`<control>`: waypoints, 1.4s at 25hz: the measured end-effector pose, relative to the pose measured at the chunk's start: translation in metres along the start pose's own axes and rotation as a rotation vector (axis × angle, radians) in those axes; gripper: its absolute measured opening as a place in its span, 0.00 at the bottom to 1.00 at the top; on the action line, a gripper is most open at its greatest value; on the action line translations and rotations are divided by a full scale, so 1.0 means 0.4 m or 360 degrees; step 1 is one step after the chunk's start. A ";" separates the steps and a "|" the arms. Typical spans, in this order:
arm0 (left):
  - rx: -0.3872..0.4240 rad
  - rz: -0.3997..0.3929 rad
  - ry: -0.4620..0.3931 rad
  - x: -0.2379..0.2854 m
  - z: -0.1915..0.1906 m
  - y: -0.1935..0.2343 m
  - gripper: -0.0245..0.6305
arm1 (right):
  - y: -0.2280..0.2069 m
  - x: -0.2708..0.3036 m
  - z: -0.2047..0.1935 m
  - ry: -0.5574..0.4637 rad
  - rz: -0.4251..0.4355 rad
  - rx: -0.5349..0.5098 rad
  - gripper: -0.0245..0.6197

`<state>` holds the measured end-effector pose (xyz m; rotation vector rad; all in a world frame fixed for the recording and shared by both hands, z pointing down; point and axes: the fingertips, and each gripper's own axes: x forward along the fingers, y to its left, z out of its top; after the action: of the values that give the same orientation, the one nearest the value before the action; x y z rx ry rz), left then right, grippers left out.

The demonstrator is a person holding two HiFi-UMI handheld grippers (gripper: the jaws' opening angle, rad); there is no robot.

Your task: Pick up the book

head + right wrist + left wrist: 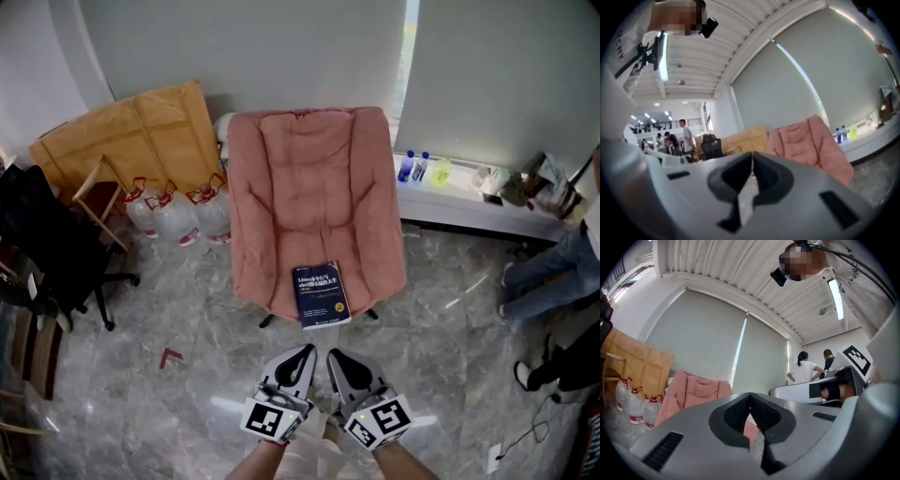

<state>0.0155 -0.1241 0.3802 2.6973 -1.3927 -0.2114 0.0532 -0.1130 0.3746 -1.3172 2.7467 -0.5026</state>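
Two grippers (head view): left gripper [305, 352] and right gripper [334, 356] sit side by side low in frame over the floor [187, 412], tips close together, aimed toward the chair [309, 178].
Book (head view): book [322, 294] is dark blue and lies flat, cover up, at the front edge of the pink chair seat. It is just beyond both tips and not touched.
Surroundings (head view): jugs [178, 211] and cardboard [141, 127] left of the chair, black office chair [47, 244] further left. Bottles [412, 167] stand on a ledge [469, 211] to the right, a person [553, 267] at the right edge.
Left jaws (left gripper view): together, pads meeting at the tip, nothing between.
Background (left gripper view): chair and jugs at left, right gripper alongside at right, two people [808, 369] standing far off.
Right jaws (right gripper view): together, nothing clamped.
Background (right gripper view): chair right of centre, cardboard and office chair beyond the jaws, bottles on the ledge at right.
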 end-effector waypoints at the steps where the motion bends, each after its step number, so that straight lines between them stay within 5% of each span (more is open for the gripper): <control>1: -0.0008 -0.0006 -0.0001 0.007 -0.009 0.008 0.06 | -0.007 0.012 -0.009 0.0007 -0.0003 -0.0015 0.06; 14: -0.0068 0.0058 0.0026 0.018 -0.279 0.090 0.06 | -0.138 0.090 -0.286 0.0119 -0.0041 0.0012 0.06; 23: -0.0152 0.0081 0.0191 -0.012 -0.506 0.121 0.06 | -0.187 0.141 -0.482 0.0172 -0.0050 0.0068 0.06; 35: -0.0194 0.0117 0.0213 -0.003 -0.642 0.181 0.06 | -0.260 0.179 -0.623 0.0251 -0.0117 0.0114 0.06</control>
<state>-0.0003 -0.1587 0.6442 2.5075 -1.3898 -0.1043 0.0391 -0.1624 0.6493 -1.4237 2.7813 -0.7333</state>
